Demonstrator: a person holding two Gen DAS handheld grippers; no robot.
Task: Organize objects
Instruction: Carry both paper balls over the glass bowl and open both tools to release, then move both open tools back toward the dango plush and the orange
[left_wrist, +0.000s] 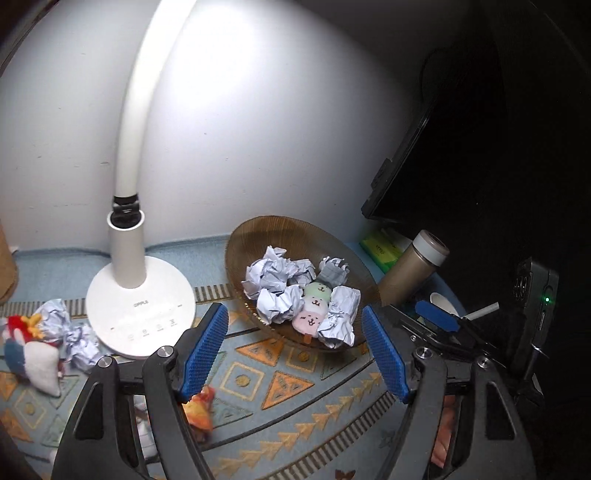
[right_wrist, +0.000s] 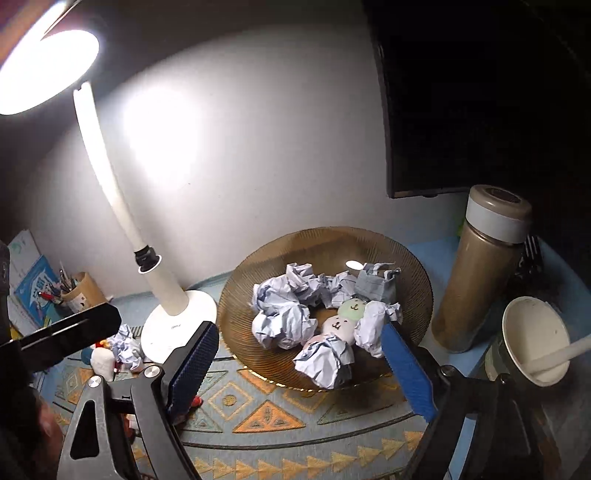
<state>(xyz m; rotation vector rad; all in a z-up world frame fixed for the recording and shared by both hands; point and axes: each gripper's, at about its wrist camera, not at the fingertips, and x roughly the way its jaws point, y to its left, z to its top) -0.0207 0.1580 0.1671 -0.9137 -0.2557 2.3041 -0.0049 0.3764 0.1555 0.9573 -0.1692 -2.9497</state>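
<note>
A ribbed amber glass plate (right_wrist: 413, 258) sits on the patterned mat (right_wrist: 273, 410) that covers the counter, and it carries a heap of crumpled paper balls (right_wrist: 284, 325) packed around a pastel plush popsicle toy (left_wrist: 314, 306) with little faces on it. More crumpled paper (left_wrist: 79, 338) lies off the plate, to the left of the lamp's foot, beside a red, white and blue plush toy (left_wrist: 31, 354).

The left hand-held gripper (left_wrist: 295, 350) hangs just short of the plate's near rim, pointing down at a slant toward it, released: its blue ribbed pads (left_wrist: 207, 345) stand apart with only mat and plate edge showing between them. An orange plush bit (left_wrist: 201, 404) lies on the mat under its left finger.

The right hand-held gripper (right_wrist: 301, 373) is angled down the same way, a little closer in, its jaws spread wide and gripping nothing. Its right pad (right_wrist: 408, 373) stands just beside the nearest paper balls at the plate's front edge; whether it touches them I cannot tell.

A white desk lamp (right_wrist: 177, 317) stands left of the plate, lit. Right of the plate a tan thermos flask (right_wrist: 476, 280) stands upright, with a paper cup (right_wrist: 532, 339) holding a straw in front of it. A pen pot (right_wrist: 79, 295) sits far left by the wall.
</note>
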